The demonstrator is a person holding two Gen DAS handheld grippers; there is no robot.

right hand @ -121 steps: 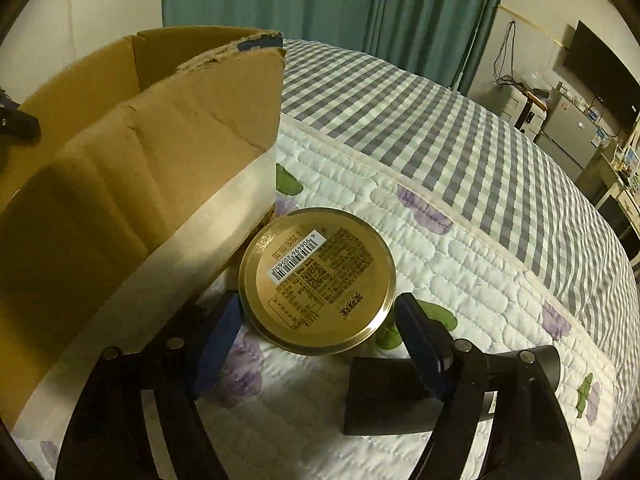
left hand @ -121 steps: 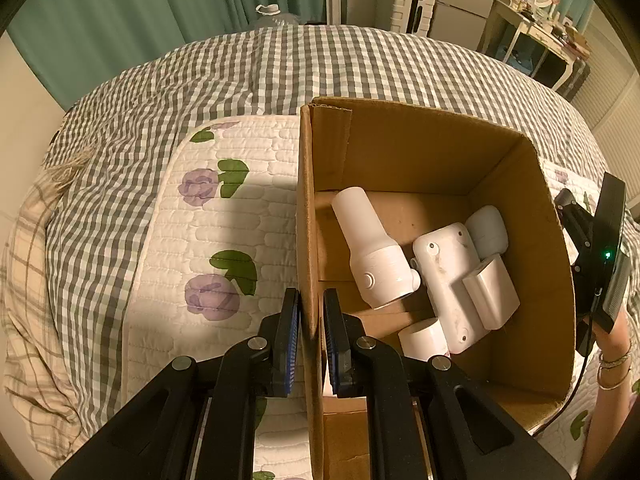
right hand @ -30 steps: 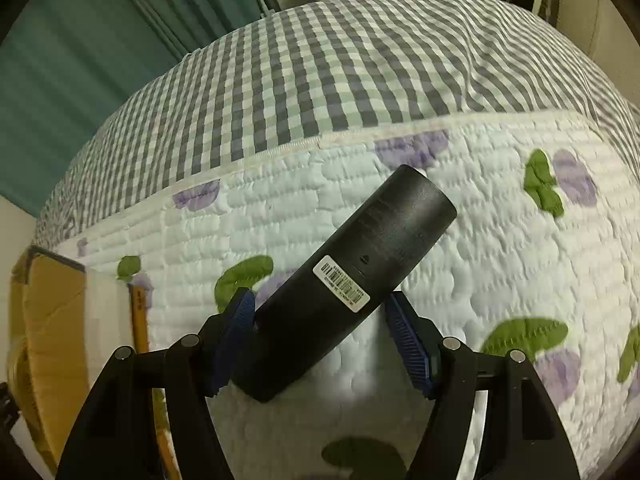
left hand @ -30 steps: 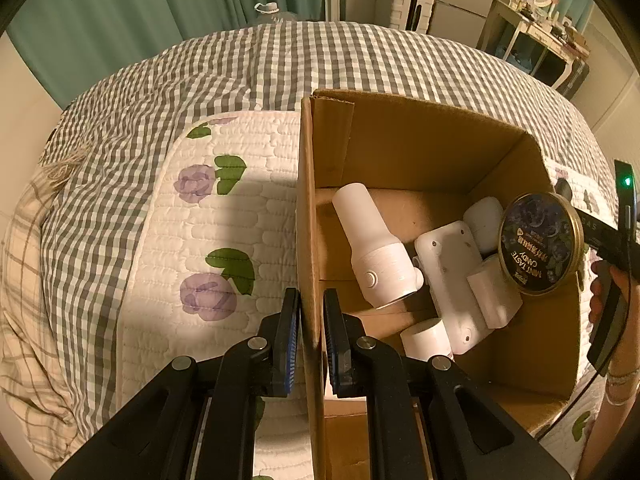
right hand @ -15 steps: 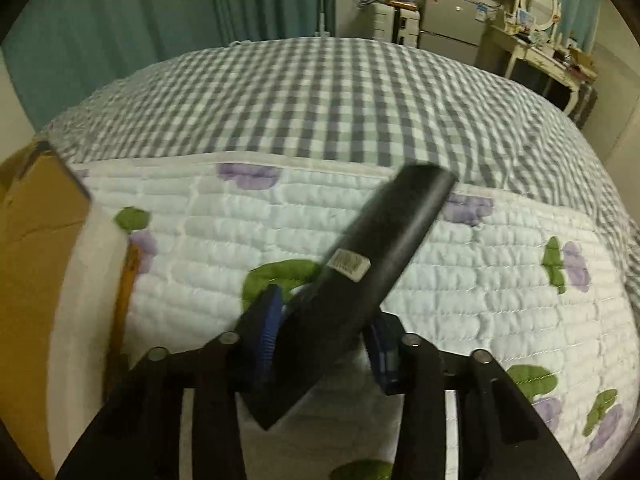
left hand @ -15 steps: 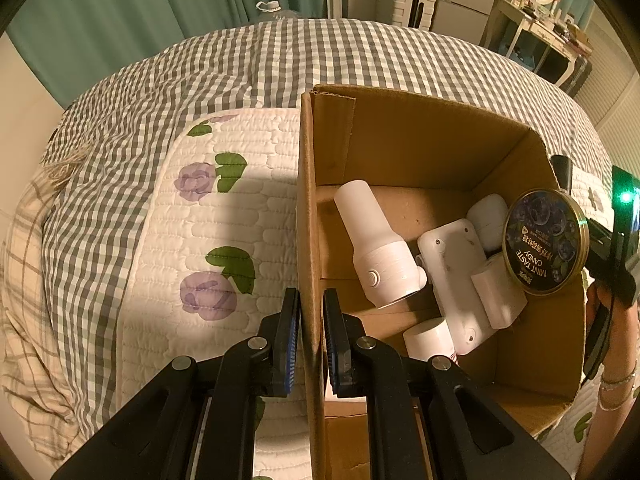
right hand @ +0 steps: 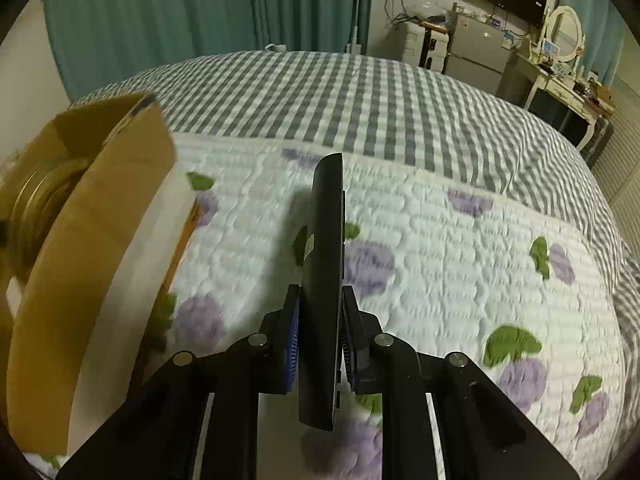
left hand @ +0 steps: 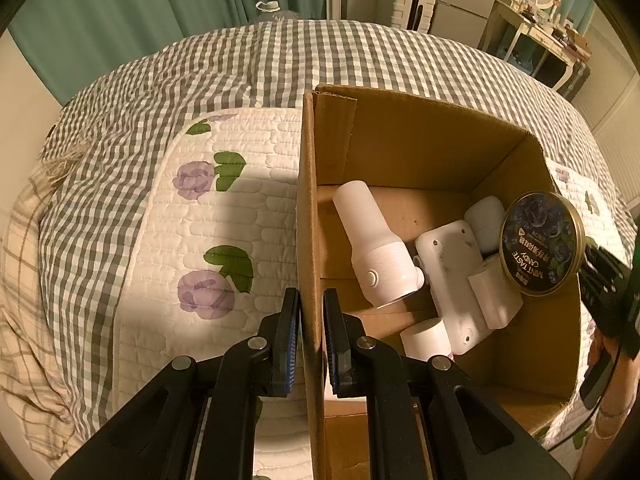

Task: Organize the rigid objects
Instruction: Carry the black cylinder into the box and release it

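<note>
Left gripper (left hand: 311,332): pinching the near-left wall of the open brown cardboard box (left hand: 306,216), one pad outside, one inside, jaws down to wall thickness. It points steeply down and serves purely as a brace so the box doesn't slide on the white quilted floral mat (left hand: 224,220) laid over the grey-checked bedspread (left hand: 248,64).

Inside the box: a pile of white plastic items, among them a white bottle-shaped device with a round button (left hand: 372,248) and a flat white plastic housing (left hand: 452,276). A round gold-rimmed candy tin with a dark blueberry lid (left hand: 540,244) stands on edge against the right wall. Judgement: all hard and light, they won't crush, but the tin could roll or tip if bumped.

Right gripper (right hand: 319,340): jaws have just closed on the long slim black rigid object (right hand: 325,280), which looks like a remote control seen edge-on. Pads clamp its flat faces in the lower half, so most of the length sticks out forward, lifted off the mat, beside the box's right wall. The gripper points down and forward.

Handling judgement: stiff, light, smooth plastic that could slip or pivot in the pads; the long overhang may swing. A grip nearer mid-length would be steadier. The box rim needs clearing before lowering in.
</note>
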